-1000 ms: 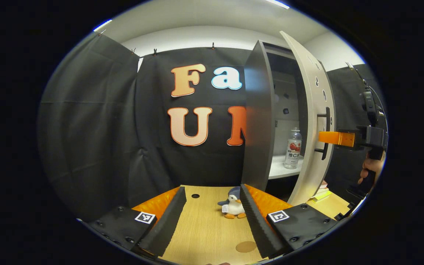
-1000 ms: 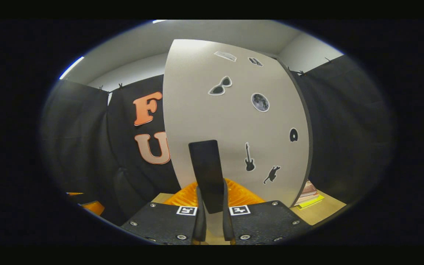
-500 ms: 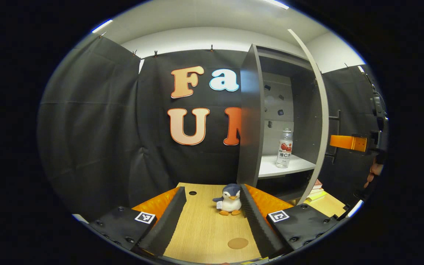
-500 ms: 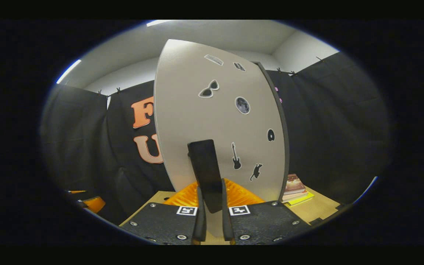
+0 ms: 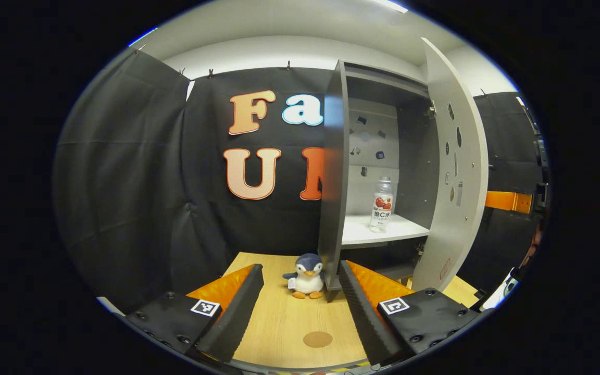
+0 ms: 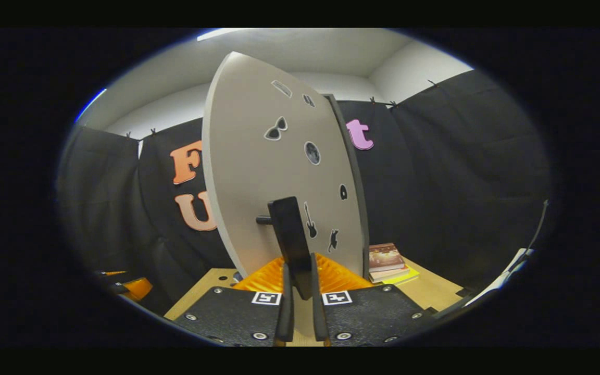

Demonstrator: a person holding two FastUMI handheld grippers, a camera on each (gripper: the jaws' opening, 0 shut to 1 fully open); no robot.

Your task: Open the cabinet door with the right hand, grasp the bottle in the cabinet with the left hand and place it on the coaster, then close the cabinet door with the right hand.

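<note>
The grey cabinet (image 5: 334, 172) stands open, its door (image 5: 456, 172) swung out to the right. A clear bottle (image 5: 382, 204) with a red label stands upright on the white shelf (image 5: 362, 238) inside. A round brown coaster (image 5: 317, 339) lies on the wooden table, between my left gripper's fingers. My left gripper (image 5: 300, 268) is open and holds nothing, well short of the cabinet. In the right gripper view, my right gripper (image 6: 299, 266) is shut on the black door handle (image 6: 289, 232) on the door's (image 6: 258, 172) sticker-covered outer face.
A small penguin plush (image 5: 305, 276) sits on the table (image 5: 279, 323) just left of the cabinet's front corner, beyond the coaster. A stack of books (image 6: 386, 259) lies on the table behind the open door. Black cloth walls close the booth.
The door has swung farther open with my right gripper on its handle. The bottle and shelf now show fully. The left gripper view has shifted right, towards the cabinet.
</note>
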